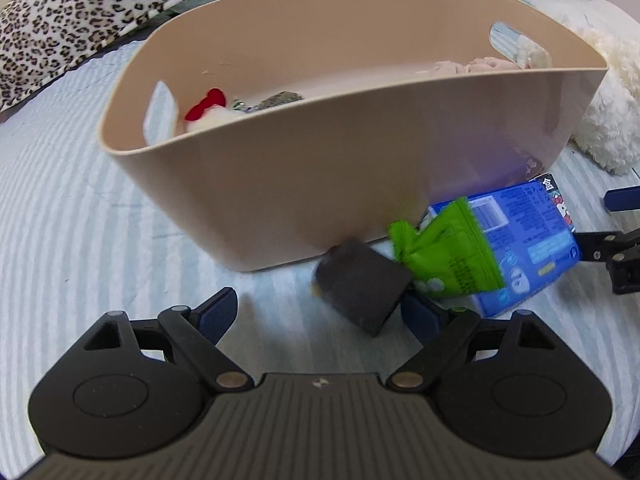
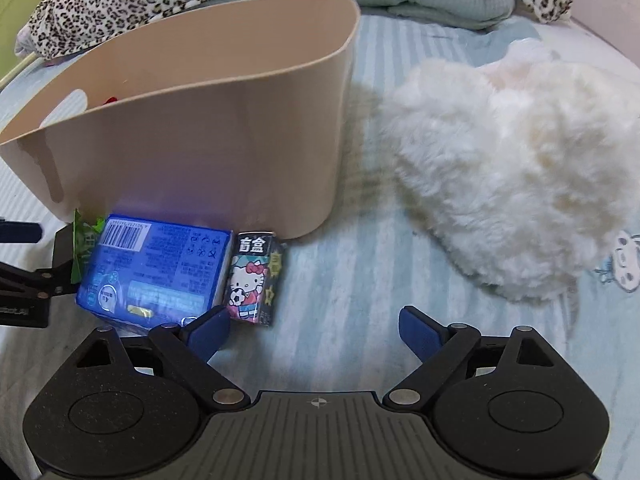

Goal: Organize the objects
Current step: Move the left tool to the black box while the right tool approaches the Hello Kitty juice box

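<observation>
One bin (image 1: 360,168), two boxes (image 2: 156,272) (image 2: 254,280), one green packet (image 1: 452,248), perhaps three plush toys (image 2: 512,184).

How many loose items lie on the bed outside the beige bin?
5: dark square, green packet, blue pack, Hello Kitty box before the bin; white plush at its right. Others may hide behind.

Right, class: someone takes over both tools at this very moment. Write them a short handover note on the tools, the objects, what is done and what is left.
Left tool: open, holding nothing, low over the bed, aimed at the dark square item.
Right tool: open, holding nothing, beside the Hello Kitty box.
Done: the beige basket already holds a plush with a red bow and a few other things.
Left: the dark square item, green packet, blue pack and Hello Kitty box lie on the bed against the basket's front wall; the white fluffy plush lies to its right.
</observation>
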Action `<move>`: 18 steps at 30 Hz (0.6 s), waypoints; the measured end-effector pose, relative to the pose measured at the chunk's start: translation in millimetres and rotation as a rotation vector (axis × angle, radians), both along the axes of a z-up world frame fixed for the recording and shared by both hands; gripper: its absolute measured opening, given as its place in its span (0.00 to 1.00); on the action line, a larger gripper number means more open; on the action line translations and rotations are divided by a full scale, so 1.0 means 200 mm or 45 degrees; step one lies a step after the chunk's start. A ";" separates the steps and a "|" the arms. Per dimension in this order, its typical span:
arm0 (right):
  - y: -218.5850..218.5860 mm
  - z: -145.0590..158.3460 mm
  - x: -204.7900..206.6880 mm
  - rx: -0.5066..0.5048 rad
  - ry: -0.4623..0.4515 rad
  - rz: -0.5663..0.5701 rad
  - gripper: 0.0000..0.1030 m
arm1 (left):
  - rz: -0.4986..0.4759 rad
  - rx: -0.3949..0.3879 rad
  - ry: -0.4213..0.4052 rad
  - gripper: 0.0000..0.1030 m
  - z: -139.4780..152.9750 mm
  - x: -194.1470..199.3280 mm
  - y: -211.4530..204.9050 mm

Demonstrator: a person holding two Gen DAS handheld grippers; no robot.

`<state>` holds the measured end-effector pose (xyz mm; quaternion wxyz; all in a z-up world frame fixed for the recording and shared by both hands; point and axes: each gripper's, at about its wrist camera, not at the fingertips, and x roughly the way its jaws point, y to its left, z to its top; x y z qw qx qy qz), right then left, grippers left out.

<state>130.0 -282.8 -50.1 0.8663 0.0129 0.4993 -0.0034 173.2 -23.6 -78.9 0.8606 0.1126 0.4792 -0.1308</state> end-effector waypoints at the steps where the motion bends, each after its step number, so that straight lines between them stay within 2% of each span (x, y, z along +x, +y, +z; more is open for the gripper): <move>1: 0.01 -0.01 0.00 0.005 0.000 0.009 0.90 | 0.000 0.002 -0.003 0.87 -0.01 0.01 0.00; 4: 0.03 -0.02 0.02 -0.014 -0.023 0.032 0.90 | 0.011 0.000 -0.012 0.87 -0.03 0.03 0.00; 10: 0.01 -0.05 0.06 0.020 -0.033 -0.007 0.88 | 0.052 -0.081 -0.008 0.87 -0.05 0.08 0.04; 12: 0.02 -0.04 0.06 0.025 -0.043 -0.008 0.80 | 0.077 -0.122 -0.003 0.87 -0.05 0.10 0.07; 14: 0.04 -0.03 0.06 0.017 -0.054 0.004 0.65 | 0.086 -0.150 -0.002 0.84 -0.05 0.10 0.09; 15: 0.04 -0.03 0.05 0.010 -0.058 0.011 0.61 | 0.088 -0.156 -0.006 0.83 -0.05 0.10 0.09; 17: 0.05 -0.03 0.05 0.002 -0.064 0.020 0.49 | 0.092 -0.157 -0.012 0.73 -0.05 0.10 0.11; 18: 0.05 -0.03 0.05 0.001 -0.066 0.019 0.47 | 0.095 -0.156 -0.015 0.70 -0.05 0.10 0.11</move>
